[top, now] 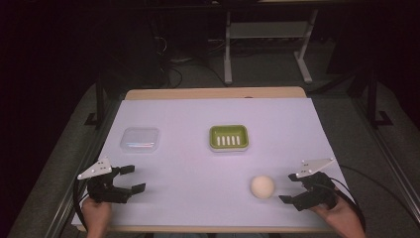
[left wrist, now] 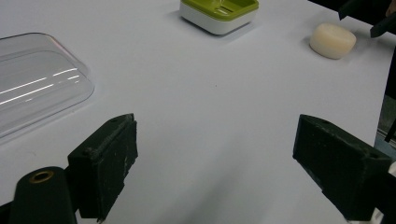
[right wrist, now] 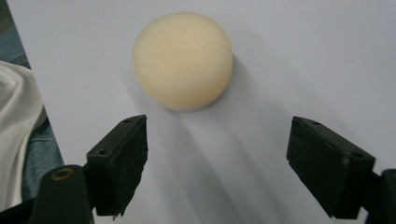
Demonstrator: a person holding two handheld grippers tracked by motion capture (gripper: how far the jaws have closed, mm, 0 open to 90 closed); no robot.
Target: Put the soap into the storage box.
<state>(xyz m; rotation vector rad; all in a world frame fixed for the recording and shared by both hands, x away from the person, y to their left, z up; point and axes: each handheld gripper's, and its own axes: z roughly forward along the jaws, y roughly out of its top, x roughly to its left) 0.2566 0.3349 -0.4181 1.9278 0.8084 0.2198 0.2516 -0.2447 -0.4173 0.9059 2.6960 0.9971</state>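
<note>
A round cream soap bar [top: 262, 187] lies on the white table sheet near the front right; it shows close in the right gripper view [right wrist: 183, 60] and far off in the left gripper view [left wrist: 332, 40]. My right gripper [top: 291, 188] stands open just right of the soap, jaws wide apart [right wrist: 217, 163], nothing between them. A green soap dish [top: 228, 137] with a slotted insert sits mid-table, its corner also in the left gripper view [left wrist: 219, 13]. My left gripper [top: 131, 178] is open at the front left, empty [left wrist: 215, 168].
A clear plastic lid [top: 140, 139] lies left of the dish, near my left gripper [left wrist: 37, 79]. The white sheet [top: 198, 173] covers the table; its front edge runs just past both hands. Table legs and cables stand beyond the far edge.
</note>
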